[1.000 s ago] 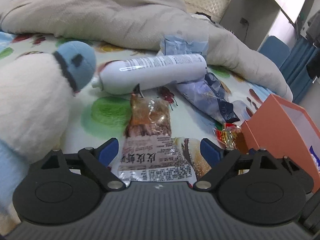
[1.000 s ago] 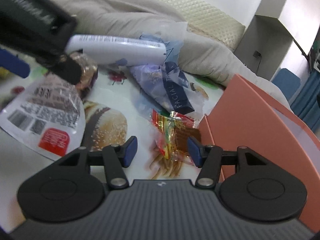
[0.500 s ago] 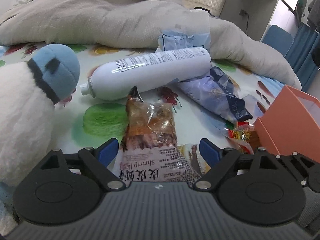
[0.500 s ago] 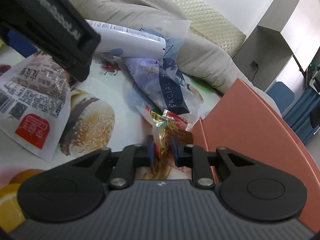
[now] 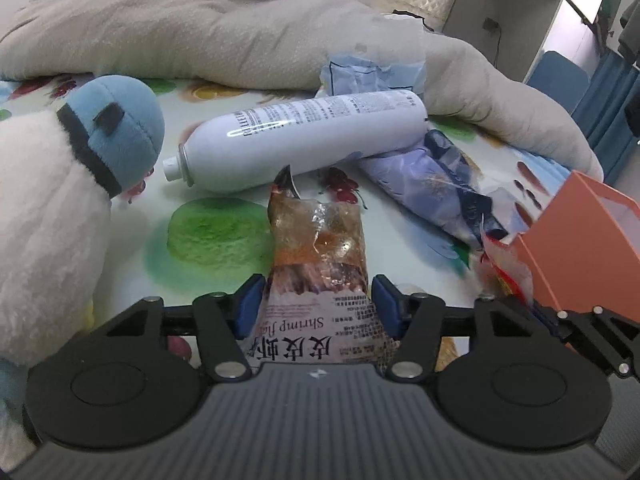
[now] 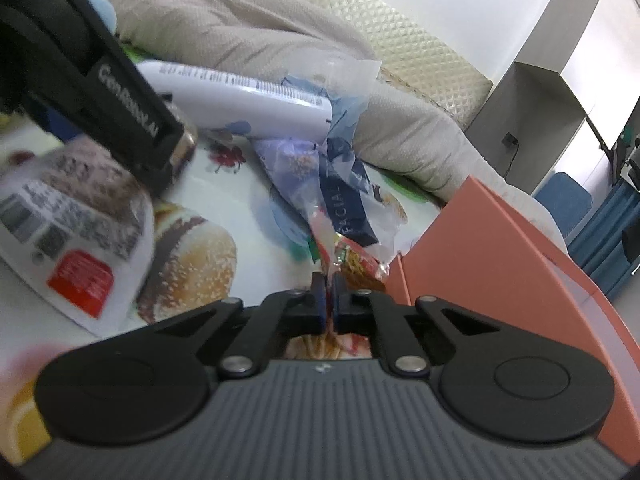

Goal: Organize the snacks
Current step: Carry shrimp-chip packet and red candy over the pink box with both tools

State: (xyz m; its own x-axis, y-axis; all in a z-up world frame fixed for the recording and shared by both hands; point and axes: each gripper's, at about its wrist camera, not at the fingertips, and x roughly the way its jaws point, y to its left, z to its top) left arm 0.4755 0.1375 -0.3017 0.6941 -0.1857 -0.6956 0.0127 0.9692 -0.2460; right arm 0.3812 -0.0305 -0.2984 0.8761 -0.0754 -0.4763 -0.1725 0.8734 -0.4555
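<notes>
Left gripper (image 5: 316, 306): fingers at medium spread, straddling the shrimp snack bag (image 5: 320, 280) at lower centre of the left wrist view; pads close to the bag's sides, contact not confirmed, no squeeze evident. Bag flat on the fruit-print sheet (image 5: 216, 236), printed end toward the camera, clear end pointing up-frame at the white spray can (image 5: 304, 140).

Right gripper (image 6: 329, 300): fingers nearly together, pinching a thin fold of the red-and-yellow snack packet (image 6: 352, 260) at centre of the right wrist view. Most of the packet hidden below the fingers. Orange box (image 6: 500, 248) just beside it at right of frame, open top facing up; presumed destination.

Non-snack clutter: facial tissue pack (image 6: 332, 188) touching the packet's upper edge, can lying across it; plush toy (image 5: 60, 184) at left of the left wrist view; beige duvet (image 5: 208, 28) across the top.

Risks, judged:
- Grip on wrapper film only; possible slip or tear on lift, given the small bite.
- Tissue pack overlapping the packet; likely dragged along.
- Box wall close to the right fingers; knock or tip probable if approached low.
- Shrimp bag crushed or buckled if closed hard; contents brittle.
- Both tools crowded near one another; collision possible on simultaneous lift.
</notes>
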